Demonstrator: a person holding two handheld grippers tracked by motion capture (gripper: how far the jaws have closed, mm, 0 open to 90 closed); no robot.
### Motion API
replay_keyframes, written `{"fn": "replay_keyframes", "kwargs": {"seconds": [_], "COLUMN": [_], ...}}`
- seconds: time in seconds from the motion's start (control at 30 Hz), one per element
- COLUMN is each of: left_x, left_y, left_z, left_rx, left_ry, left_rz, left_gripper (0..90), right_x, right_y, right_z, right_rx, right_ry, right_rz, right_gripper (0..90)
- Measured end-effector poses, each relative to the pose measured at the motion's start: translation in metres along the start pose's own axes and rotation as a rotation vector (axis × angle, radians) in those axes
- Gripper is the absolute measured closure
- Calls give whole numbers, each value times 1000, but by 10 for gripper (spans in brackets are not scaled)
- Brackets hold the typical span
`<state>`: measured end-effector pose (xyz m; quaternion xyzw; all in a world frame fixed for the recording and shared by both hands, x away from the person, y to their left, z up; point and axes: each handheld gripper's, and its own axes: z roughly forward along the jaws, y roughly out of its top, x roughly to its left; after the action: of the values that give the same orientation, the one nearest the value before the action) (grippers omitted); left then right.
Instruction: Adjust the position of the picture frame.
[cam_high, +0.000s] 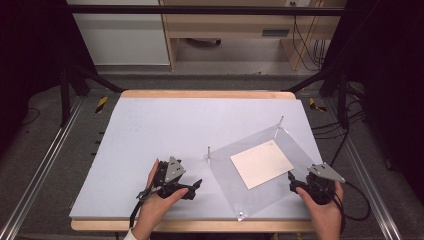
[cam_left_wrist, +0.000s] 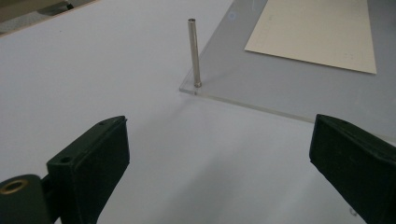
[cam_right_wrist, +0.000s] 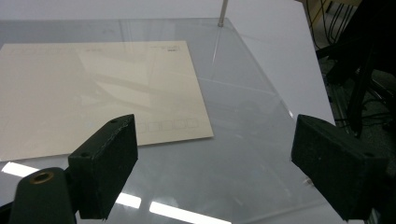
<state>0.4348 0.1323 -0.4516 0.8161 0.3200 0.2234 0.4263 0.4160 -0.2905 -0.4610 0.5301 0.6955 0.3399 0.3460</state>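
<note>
A clear acrylic plate lies turned like a diamond on the white table top, with thin metal posts at its left corner and far corner. A cream card lies on the plate's middle. My left gripper rests on the table just left of the plate, open, nothing between its jaws; its own view looks at the left post and plate edge. My right gripper sits at the plate's right edge, open and empty, above the plate and near the card.
The table's wooden edge runs along the front. Black frame struts and aluminium rails flank the table. Cables lie on the floor at the right. Wooden furniture stands behind.
</note>
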Motion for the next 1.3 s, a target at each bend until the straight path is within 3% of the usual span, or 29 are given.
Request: {"fn": "replay_keyframes", "kwargs": {"seconds": [0.1,0.17,0.27,0.43,0.63,0.77,0.9,1.03,1.1,1.17,1.3], "left_x": [-3,-7,-8,-11,-12,-14,-12,-10,-10,-8,-5], "left_y": [4,12,18,25,33,36,37,36,35,34,35], "left_z": [2,3,5,9,17,23,34,39,42,46,57], "left_rx": [3,0,-2,4,-7,-5,5,5,-4,-13,-22], "left_ry": [2,14,12,12,18,17,28,41,48,56,75], "left_rz": [-1,31,16,25,24,42,35,18,5,-14,-43], "left_gripper": [49,56,71,144,198,279,316,378,399,462,498], "right_x": [1,2,2,-2,-12,-20,-31,-38,-38,-38,-35], "right_y": [5,13,22,40,60,74,89,102,104,109,116], "right_z": [2,4,7,13,24,32,48,67,72,88,112], "right_rx": [5,14,34,51,75,96,103,122,122,153,175], "right_ry": [-1,7,23,49,97,92,129,136,132,146,137], "right_rz": [-12,-40,-56,-78,-101,-157,-128,-135,-138,-161,-156], "right_gripper": [141,135,127,158,311,437,503,531,545,572,632]}}
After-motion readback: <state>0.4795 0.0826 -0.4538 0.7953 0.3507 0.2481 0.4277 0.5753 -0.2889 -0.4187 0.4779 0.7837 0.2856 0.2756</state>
